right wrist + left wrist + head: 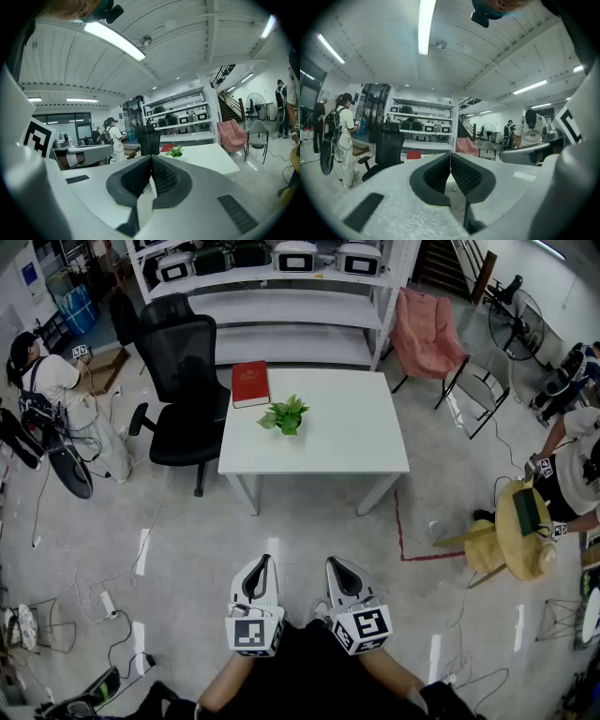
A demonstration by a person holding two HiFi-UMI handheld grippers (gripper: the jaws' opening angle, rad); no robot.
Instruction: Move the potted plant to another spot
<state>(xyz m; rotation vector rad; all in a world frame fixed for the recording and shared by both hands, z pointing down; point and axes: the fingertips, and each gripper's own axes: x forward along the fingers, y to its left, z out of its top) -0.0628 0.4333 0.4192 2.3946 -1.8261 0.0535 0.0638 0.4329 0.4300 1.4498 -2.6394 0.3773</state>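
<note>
A small green potted plant [284,415] stands near the middle of the white table [356,442], just right of a red book [249,383]. In the right gripper view the plant [176,151] shows far off on the table. Both grippers hang low near my body, well short of the table's near edge. My left gripper [259,565] is shut with nothing in it; its jaws [450,159] meet at the tips. My right gripper [338,567] is shut and empty too, its jaws [151,161] closed together.
A black office chair [183,395] stands at the table's left. A pink folding chair [427,334] and white shelving [281,296] lie behind. People stand at far left [56,399] and right [572,474]. Cables trail on the floor at left. Red tape [405,538] marks the floor.
</note>
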